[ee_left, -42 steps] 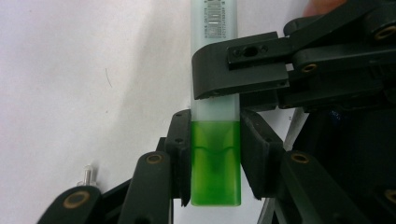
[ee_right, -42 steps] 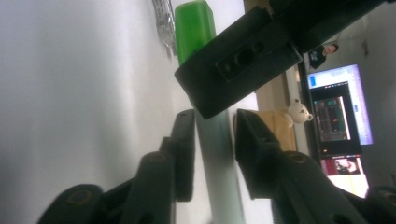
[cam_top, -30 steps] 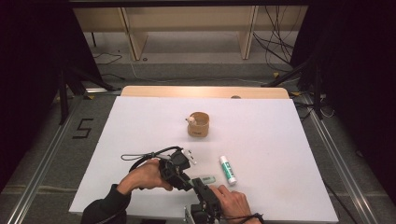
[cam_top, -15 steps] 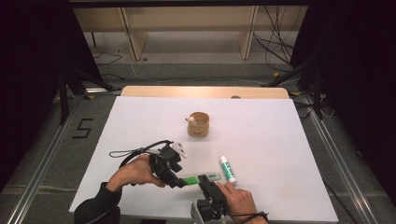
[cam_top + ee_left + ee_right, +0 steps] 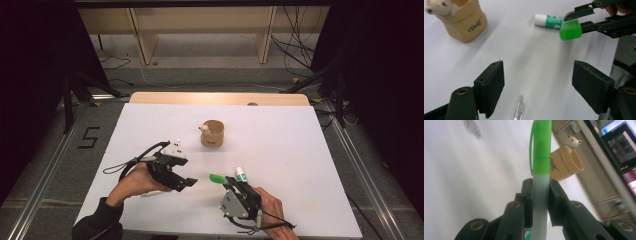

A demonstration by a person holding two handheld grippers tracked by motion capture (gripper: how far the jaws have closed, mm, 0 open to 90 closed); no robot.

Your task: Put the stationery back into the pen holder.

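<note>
My right gripper (image 5: 231,182) is shut on a pen with a pale barrel and a green cap (image 5: 217,178); in the right gripper view the pen (image 5: 541,157) stands up between the jaws (image 5: 541,195). My left gripper (image 5: 188,183) is to the pen's left and apart from it. Its jaws (image 5: 537,85) have just been opening and stand wide with nothing between them. A small clear plastic piece (image 5: 519,111) lies on the table beneath them. The green cap (image 5: 571,30) shows ahead in the left gripper view.
A tan cup (image 5: 212,133) with a small bear figure on its rim stands mid-table. A white and green glue stick (image 5: 241,174) lies just beyond the right gripper. The white table top (image 5: 300,150) ends at a wooden far edge.
The two grippers were close together over the pen. The left gripper has let go of it, opened and drawn back to the left; the right gripper has lifted the pen slightly.
</note>
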